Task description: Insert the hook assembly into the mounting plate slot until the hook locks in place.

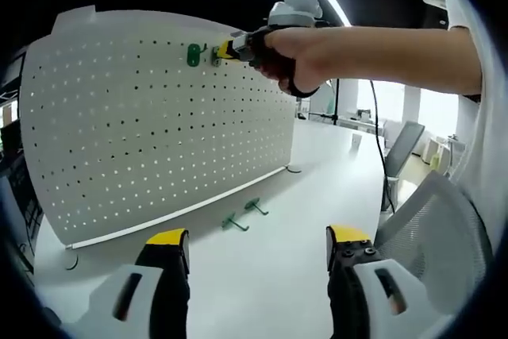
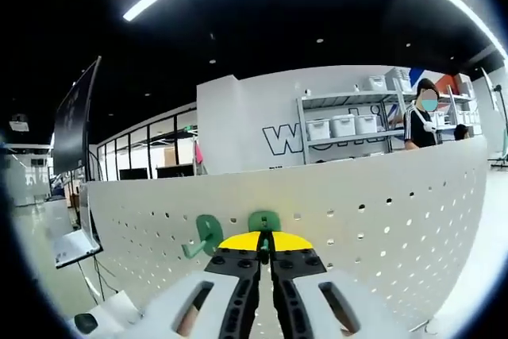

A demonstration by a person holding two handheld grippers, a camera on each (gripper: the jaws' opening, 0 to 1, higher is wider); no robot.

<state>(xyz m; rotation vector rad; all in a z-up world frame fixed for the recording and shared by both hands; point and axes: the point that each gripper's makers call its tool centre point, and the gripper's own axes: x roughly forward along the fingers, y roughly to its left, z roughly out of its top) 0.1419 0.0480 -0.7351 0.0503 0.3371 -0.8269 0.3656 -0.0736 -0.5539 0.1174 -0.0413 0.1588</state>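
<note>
A white pegboard (image 1: 143, 132) stands upright on the white table (image 1: 262, 275). One green hook (image 1: 194, 55) hangs near its top edge. Right beside that hook, a hand holds my right gripper (image 1: 225, 49) against the board. In the right gripper view, my right gripper (image 2: 266, 245) is shut on a second green hook (image 2: 263, 221), whose plate lies against the pegboard (image 2: 381, 204). The hung hook (image 2: 205, 234) sits just left of it. My left gripper (image 1: 258, 237) is open above the table with nothing between its jaws.
Two more green hooks (image 1: 235, 222) (image 1: 255, 207) lie on the table in front of the board's foot. A grey mesh chair back (image 1: 432, 228) is at the right. Behind the board are shelves with bins (image 2: 343, 125) and a person (image 2: 421, 117).
</note>
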